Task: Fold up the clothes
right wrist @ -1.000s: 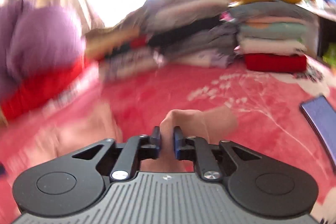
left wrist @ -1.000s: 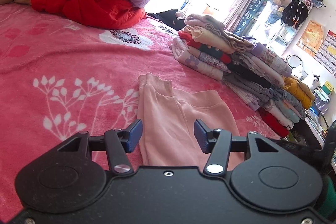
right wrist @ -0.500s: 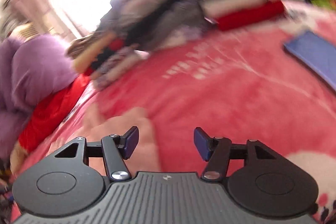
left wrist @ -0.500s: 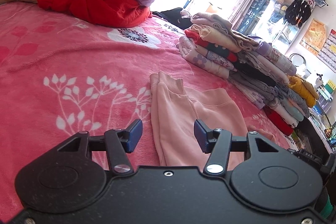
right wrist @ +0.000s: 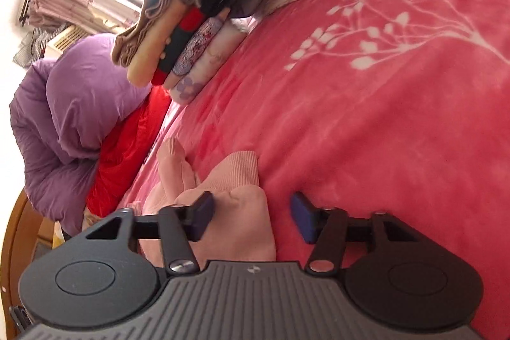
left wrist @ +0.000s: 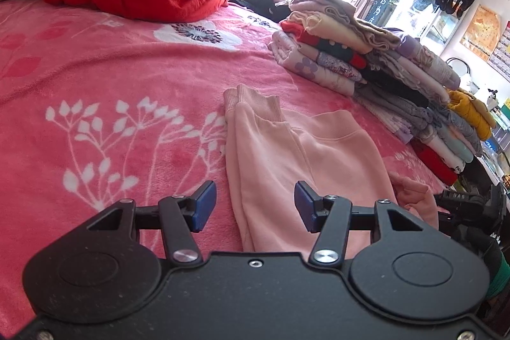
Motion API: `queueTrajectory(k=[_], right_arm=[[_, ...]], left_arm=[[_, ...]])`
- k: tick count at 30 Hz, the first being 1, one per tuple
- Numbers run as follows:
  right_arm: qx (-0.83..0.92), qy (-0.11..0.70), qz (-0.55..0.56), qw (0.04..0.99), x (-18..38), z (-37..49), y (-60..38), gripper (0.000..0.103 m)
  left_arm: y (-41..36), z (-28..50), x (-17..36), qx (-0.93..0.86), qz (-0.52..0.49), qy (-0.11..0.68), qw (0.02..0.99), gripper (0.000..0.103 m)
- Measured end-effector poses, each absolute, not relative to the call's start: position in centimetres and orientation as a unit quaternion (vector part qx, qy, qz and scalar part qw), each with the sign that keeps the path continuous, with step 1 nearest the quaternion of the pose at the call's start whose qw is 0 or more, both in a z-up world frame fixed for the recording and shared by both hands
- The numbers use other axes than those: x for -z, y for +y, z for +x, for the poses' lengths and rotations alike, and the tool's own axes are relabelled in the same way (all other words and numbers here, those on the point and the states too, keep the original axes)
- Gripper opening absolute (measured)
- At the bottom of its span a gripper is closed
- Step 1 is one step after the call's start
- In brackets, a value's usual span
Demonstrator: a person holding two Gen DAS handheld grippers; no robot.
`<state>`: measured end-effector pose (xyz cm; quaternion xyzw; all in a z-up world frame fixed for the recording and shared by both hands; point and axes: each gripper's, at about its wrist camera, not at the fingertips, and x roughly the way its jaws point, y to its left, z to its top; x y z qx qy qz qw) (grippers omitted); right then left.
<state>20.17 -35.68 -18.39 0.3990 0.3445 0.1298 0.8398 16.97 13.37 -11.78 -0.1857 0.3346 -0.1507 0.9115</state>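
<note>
My left gripper [left wrist: 255, 206] gapes empty above the soft pink garment [left wrist: 296, 155]; only this view shows its ribbed cuffs ahead. My right gripper [right wrist: 251, 215], wide, empty, straddles its bunched edge on the fleecy blanket [right wrist: 382, 117].

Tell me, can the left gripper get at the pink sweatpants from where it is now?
Probably yes. The left gripper is open, and the pink sweatpants lie flat on the pink blanket straight ahead between its fingers, with nothing lying on them.
</note>
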Motion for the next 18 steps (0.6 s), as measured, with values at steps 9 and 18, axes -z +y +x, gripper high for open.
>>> queueTrajectory(k=[9,18], right_arm=[[-0.073,0.247,0.384,0.887,13.6,15.2,-37.7,0.006],[0.054,0.24,0.299,0.922,12.5,12.7,-40.6,0.006]], left_arm=[[12.6,17.0,11.5,0.166,-0.186,0.33,0.911,0.053],[12.9,17.0,11.4,0.154,-0.194,0.328,0.911,0.053]])
